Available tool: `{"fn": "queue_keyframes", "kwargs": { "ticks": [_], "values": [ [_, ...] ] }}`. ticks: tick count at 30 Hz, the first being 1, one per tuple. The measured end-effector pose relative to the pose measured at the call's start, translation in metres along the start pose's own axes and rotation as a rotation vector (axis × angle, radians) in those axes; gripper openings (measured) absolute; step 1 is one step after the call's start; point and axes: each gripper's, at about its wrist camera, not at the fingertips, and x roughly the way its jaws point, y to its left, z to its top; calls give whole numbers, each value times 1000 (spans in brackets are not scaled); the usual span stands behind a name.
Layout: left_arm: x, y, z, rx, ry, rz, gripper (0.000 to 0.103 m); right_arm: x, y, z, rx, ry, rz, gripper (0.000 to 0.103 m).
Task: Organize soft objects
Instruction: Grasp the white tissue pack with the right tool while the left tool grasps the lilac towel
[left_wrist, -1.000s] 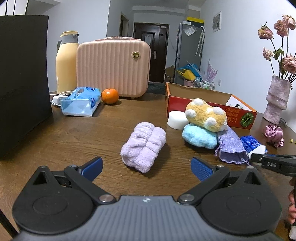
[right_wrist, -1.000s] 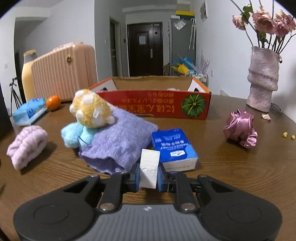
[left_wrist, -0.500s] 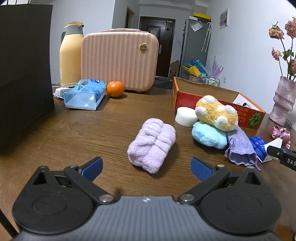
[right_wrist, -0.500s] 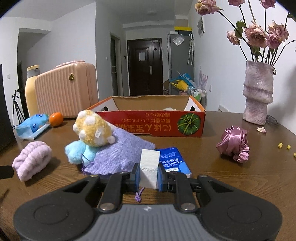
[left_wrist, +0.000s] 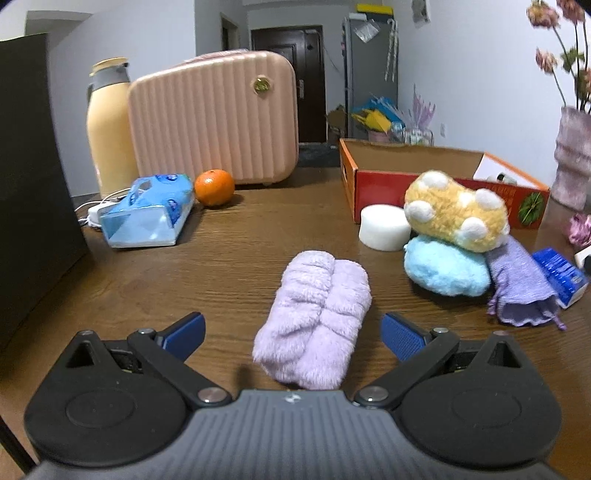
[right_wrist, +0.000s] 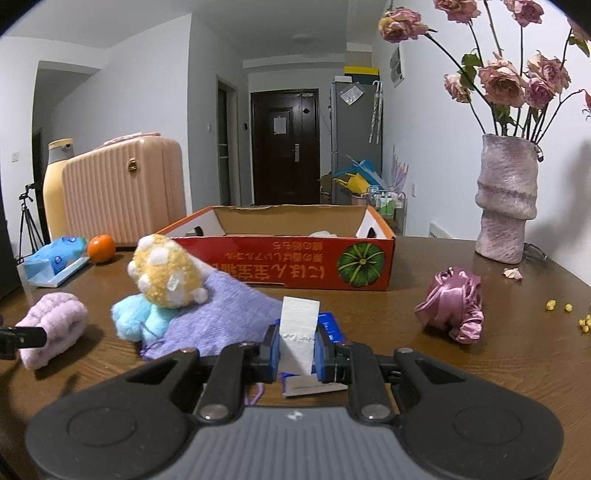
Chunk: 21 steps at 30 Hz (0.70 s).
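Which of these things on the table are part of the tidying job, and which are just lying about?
Part of the job:
lilac towel roll
yellow plush
blue plush
purple cloth
white sponge block in the right tongs
pink satin scrunchie
cardboard box

Just lying about:
orange
pink case
flask
vase

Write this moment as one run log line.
left gripper: open, lavender towel roll between jaws | right gripper: shut on white block
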Motion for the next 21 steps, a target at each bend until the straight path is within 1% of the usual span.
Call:
{"fn": "queue_keyframes", "kwargs": {
  "ticks": [6,11,13,15,18,19,20,21],
  "values": [
    [23,-3,7,26,29,-14,103,3,-13,1,-1,-4,-17,18],
    [34,-1,12,18,41,-34,103,7,-24,1,-16,-5,-20,18],
    [39,0,13,11,57,-42,100,10,-28,2,-13,3,-18,18],
    [41,1,12,4,71,-49,95,13,-32,2,-8,10,-13,18],
    [39,3,12,-3,66,-61,85,14,-35,2,0,20,3,18],
    [39,3,12,-2,65,-69,84,14,-35,2,1,22,11,18],
    [38,3,12,2,65,-76,79,14,-34,2,-2,21,16,18],
    [38,2,12,7,65,-83,71,13,-33,2,-5,19,19,18]
  ]
}}
